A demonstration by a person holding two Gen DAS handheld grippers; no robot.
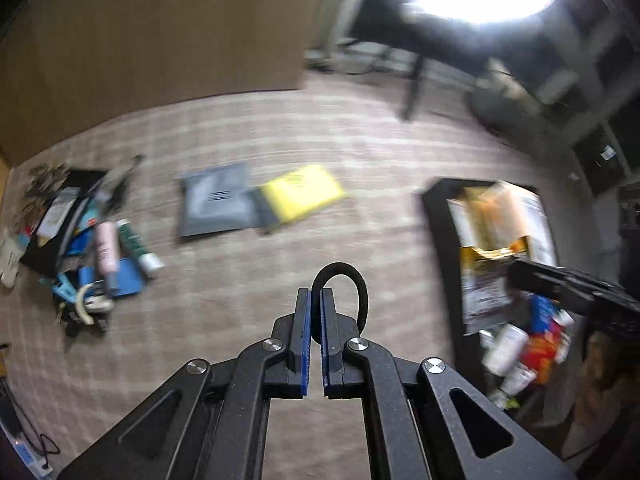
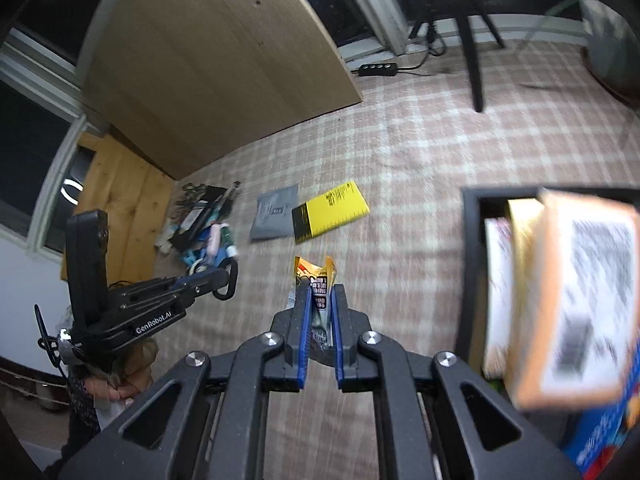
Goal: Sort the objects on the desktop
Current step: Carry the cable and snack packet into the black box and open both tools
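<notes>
Black bin [image 2: 470,264] holds boxes [image 2: 576,300]; right tool [image 2: 320,300] grips snack packet [image 2: 316,280].

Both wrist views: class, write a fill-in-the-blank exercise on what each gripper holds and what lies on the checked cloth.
1. The left gripper is shut on a black ____.
2. The right gripper is shut on a snack ____.
3. Beside the grey pouch lies a ____ booklet.
4. The black bin stands on the checked ____.

Missing words: hair tie; packet; yellow; cloth
</notes>
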